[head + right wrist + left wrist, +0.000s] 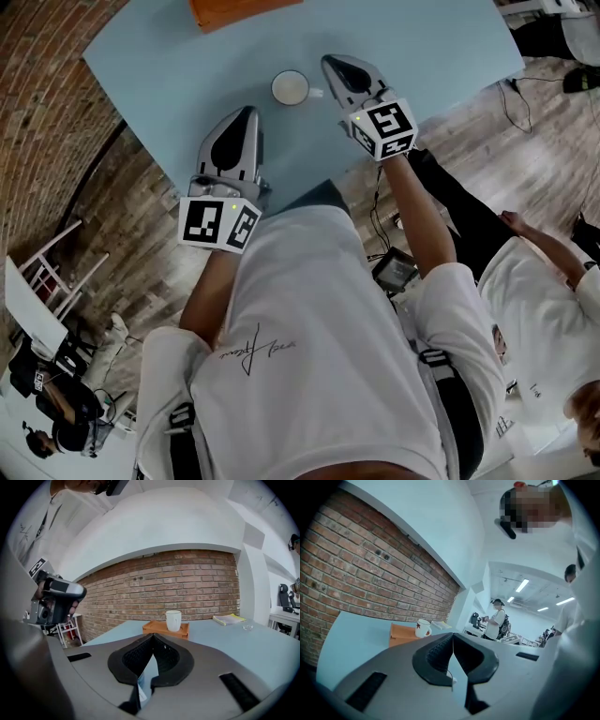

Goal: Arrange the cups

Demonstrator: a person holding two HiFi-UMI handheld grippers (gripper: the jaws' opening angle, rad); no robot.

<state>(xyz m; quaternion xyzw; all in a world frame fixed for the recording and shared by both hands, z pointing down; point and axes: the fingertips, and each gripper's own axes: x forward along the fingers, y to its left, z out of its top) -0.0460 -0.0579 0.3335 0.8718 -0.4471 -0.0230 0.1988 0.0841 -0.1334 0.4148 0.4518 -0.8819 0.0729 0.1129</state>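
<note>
A white cup (291,89) stands upright on the light blue table (169,66), handle toward the right. My right gripper (330,62) is just right of it, apart from it, shut and empty. My left gripper (246,112) is nearer the table's front edge, below and left of that cup, also shut on nothing. A second white cup (173,620) stands on an orange tray (159,628) farther back; in the left gripper view this cup (423,628) shows a red mark. The pads of the right gripper (153,637) and of the left gripper (453,637) meet.
The orange tray (234,9) sits at the table's far edge. A book (228,618) and a small glass (247,626) lie at the table's right. A brick wall (164,588) runs behind. A seated person (544,281) is right, a white chair (37,281) left.
</note>
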